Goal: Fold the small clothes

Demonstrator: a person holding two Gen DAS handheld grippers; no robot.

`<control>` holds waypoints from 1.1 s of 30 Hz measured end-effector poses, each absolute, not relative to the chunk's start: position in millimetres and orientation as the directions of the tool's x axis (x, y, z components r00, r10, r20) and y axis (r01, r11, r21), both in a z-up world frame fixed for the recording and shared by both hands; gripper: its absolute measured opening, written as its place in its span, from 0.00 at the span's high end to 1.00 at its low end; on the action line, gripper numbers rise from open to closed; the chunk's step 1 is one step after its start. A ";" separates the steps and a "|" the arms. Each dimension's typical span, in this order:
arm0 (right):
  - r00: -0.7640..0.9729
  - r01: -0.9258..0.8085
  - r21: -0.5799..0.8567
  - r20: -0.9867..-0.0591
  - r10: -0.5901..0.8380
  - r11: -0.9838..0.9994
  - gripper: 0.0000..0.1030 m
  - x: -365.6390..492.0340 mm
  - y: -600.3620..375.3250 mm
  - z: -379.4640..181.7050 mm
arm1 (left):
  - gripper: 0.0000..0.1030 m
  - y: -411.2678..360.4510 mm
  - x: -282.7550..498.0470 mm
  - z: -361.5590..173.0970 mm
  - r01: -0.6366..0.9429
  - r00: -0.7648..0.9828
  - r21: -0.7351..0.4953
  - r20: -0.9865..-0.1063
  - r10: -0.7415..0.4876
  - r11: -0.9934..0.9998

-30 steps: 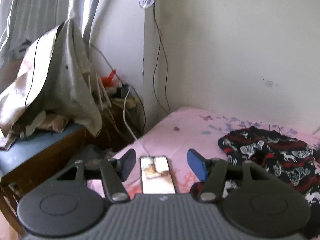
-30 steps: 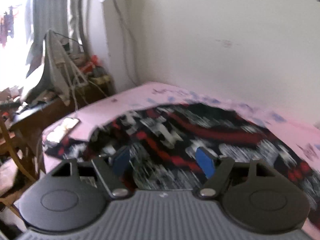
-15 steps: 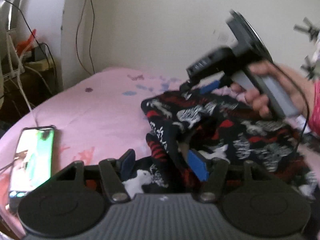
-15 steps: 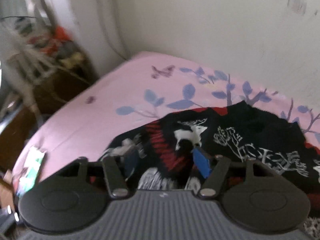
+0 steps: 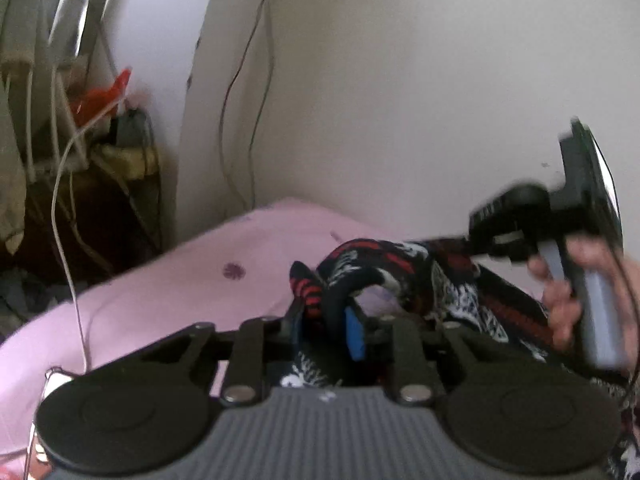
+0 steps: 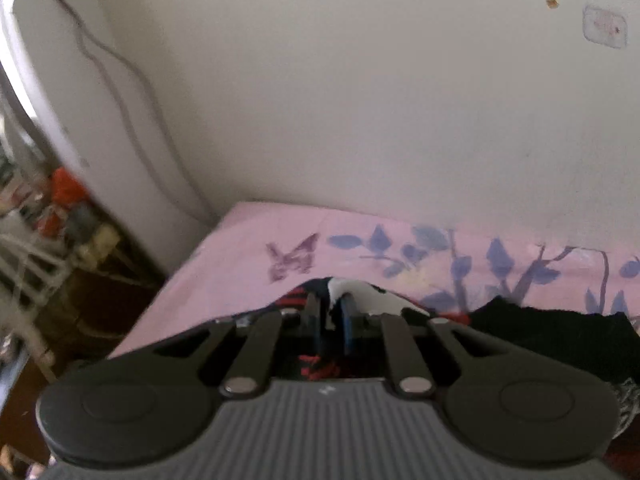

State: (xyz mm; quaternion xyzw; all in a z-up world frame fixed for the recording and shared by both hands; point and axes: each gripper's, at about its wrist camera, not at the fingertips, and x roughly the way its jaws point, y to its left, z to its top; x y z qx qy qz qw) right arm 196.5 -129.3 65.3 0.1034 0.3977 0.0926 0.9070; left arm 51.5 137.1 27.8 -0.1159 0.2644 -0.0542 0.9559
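A black, red and white patterned garment lies bunched on the pink bed sheet. My left gripper is closing its jaws, and a raised fold of the garment is pinched between the blue pads. In the right wrist view my right gripper is also closing, its narrow jaws gripping the garment's far edge near the wall. A person's hand holds the right gripper at the right of the left wrist view, where its tips are buried in the cloth.
The bed sheet runs up against a pale wall with hanging wires. A phone lies near the bed's left edge with a white cable leading to it. A cluttered dark side table stands left of the bed.
Both grippers have swung over from the bed's edge onto the garment and narrowed their jaws around its fabric. A fold of cloth now stands raised at the left gripper.
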 end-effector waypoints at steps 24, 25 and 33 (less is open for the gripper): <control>0.725 -0.167 0.300 -0.608 0.323 0.939 0.28 -164.3 -357.0 85.4 | 0.43 91.1 -136.9 -20.1 0.351 0.571 -0.346 -0.657 -0.492 0.870; 0.726 -0.158 0.289 -0.615 0.309 0.944 0.28 -178.6 -360.1 80.0 | 0.43 88.3 -137.6 -21.6 0.348 0.567 -0.335 -0.669 -0.481 0.876; 0.697 -0.138 0.291 -0.651 0.302 0.947 0.28 -246.2 -364.2 43.4 | 0.65 87.0 -139.2 -25.5 0.294 0.585 -0.282 -0.703 -0.405 0.913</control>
